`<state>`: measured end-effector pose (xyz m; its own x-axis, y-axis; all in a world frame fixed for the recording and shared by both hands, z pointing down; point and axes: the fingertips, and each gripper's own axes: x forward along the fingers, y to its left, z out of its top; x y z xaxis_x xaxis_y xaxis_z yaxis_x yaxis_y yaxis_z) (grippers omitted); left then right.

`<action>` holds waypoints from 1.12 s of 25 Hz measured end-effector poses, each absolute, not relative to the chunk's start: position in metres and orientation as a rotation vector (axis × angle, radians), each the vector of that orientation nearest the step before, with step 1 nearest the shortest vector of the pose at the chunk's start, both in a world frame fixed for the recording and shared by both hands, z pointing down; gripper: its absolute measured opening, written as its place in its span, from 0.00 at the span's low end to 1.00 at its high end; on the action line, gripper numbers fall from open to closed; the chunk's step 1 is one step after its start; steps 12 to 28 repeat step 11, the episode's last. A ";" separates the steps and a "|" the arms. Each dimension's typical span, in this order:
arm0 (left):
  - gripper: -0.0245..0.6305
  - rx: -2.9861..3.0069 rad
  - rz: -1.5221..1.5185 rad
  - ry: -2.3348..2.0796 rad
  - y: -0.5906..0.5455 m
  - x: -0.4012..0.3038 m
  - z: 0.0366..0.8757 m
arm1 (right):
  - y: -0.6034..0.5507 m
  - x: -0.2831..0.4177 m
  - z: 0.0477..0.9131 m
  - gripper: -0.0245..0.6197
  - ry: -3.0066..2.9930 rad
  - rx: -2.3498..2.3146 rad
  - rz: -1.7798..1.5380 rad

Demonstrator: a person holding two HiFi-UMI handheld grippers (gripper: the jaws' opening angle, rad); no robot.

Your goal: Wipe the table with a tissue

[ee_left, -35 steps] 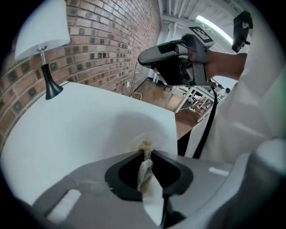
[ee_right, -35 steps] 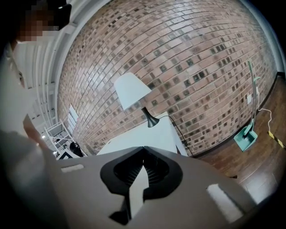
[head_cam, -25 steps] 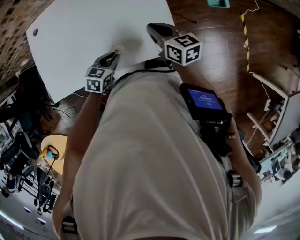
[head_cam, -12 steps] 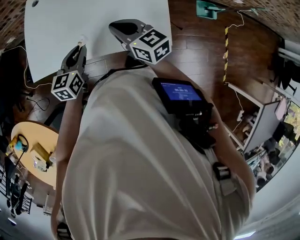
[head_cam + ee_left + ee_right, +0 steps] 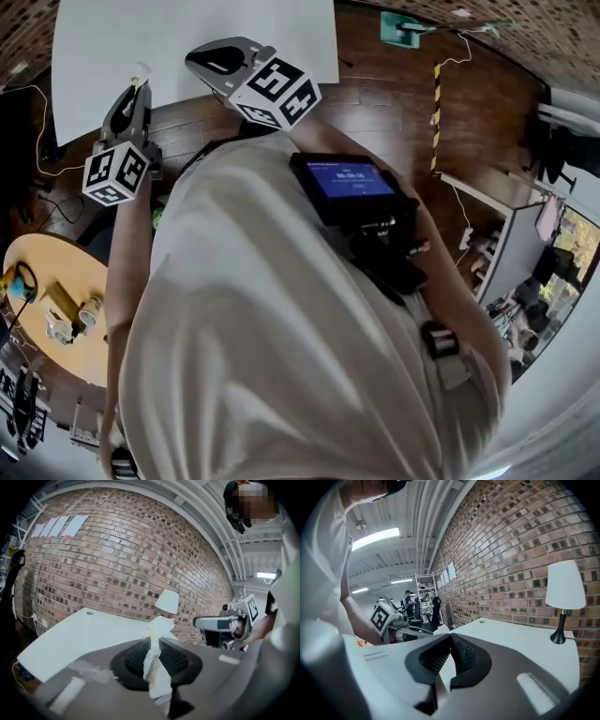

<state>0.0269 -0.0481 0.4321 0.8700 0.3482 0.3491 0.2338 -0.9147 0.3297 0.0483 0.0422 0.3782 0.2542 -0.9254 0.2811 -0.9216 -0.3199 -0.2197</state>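
The white table lies at the top of the head view. My left gripper is held off its near edge, shut on a crumpled white tissue. In the left gripper view the tissue stands pinched between the dark pads, its loose end sticking up above the left gripper, with the table beyond. My right gripper hovers over the table's near edge. In its own view the right gripper has its tips together and nothing between them. The left gripper shows there too.
A white-shaded lamp stands on the table by the brick wall. A round wooden table with small items is at the lower left. The floor is dark wood, with cables and a striped pole. My torso fills the head view.
Both grippers have come up off the table top and drawn back toward its near edge and the left of the picture. The tissue stays pinched in the left gripper.
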 end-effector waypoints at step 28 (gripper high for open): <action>0.13 2.870 0.453 0.589 0.011 0.045 0.430 | 0.082 0.060 0.380 0.05 1.778 -2.572 -0.456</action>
